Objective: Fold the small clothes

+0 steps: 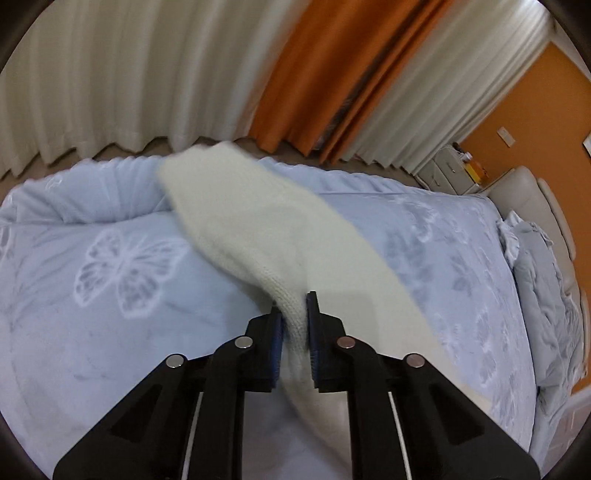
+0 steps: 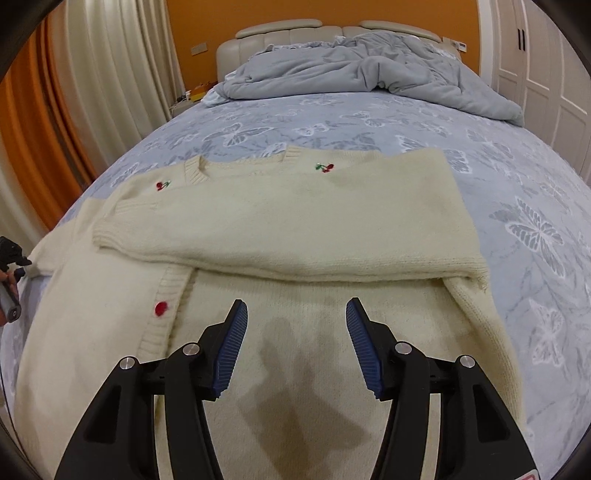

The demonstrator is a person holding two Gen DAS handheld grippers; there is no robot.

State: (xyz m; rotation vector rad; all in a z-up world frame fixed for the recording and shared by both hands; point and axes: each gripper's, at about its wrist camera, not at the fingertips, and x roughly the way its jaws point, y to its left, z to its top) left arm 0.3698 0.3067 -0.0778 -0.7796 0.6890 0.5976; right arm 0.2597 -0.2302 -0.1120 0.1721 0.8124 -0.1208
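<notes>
A cream knit cardigan (image 2: 280, 229) with red cherry embroidery and a red button lies on the blue butterfly bedsheet (image 2: 517, 206). One sleeve is folded across its chest. My right gripper (image 2: 295, 314) is open and empty, just above the cardigan's lower part. My left gripper (image 1: 294, 314) is shut on the other cream sleeve (image 1: 243, 221) and holds it lifted above the sheet (image 1: 110, 295); the sleeve is blurred. The left gripper's tool (image 2: 11, 258) shows at the left edge of the right wrist view.
A rumpled grey-blue duvet (image 2: 369, 70) is bunched against the padded headboard (image 2: 280, 33). Cream and orange curtains (image 1: 221, 74) hang beside the bed. A nightstand (image 1: 450, 170) stands by the orange wall.
</notes>
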